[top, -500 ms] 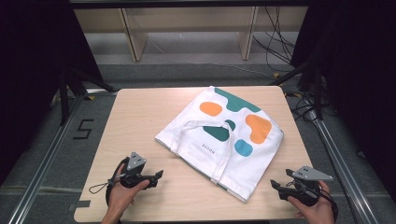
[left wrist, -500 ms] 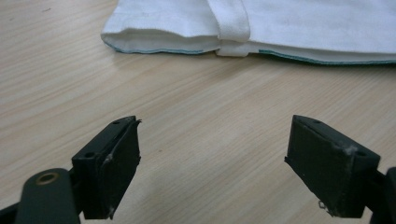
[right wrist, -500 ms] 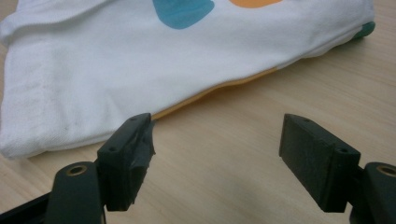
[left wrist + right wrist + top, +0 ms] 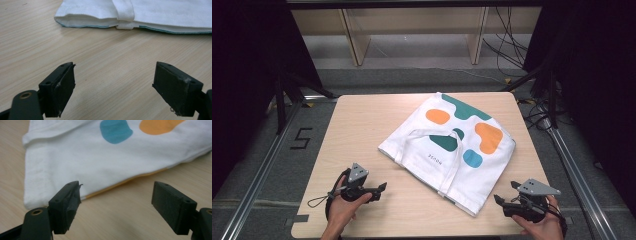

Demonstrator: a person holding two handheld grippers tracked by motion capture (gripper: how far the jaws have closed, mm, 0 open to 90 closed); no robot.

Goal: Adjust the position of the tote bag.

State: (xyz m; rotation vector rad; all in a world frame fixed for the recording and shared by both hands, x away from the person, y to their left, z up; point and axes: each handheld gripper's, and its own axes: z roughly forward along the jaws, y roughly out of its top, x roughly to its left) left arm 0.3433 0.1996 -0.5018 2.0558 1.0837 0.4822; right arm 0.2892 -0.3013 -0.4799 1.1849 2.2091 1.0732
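Note:
A white tote bag (image 4: 447,145) with orange, teal and blue blobs lies flat, turned at an angle, on the right half of the wooden table (image 4: 362,125); its straps rest on top. My left gripper (image 4: 381,191) sits near the front left edge, open, pointing right toward the bag with bare wood between. In the left gripper view the jaws (image 4: 114,75) stand wide apart and the bag's hem (image 4: 140,12) lies ahead. My right gripper (image 4: 504,192) is at the front right, open, just short of the bag's near corner (image 4: 100,152); nothing lies between its jaws (image 4: 116,192).
Bare wood covers the table's left half and front strip. Metal rails (image 4: 262,165) run along both sides. A "5" (image 4: 302,138) is marked on the floor at left. Wooden shelf legs (image 4: 354,37) and loose cables (image 4: 512,50) lie beyond the far edge.

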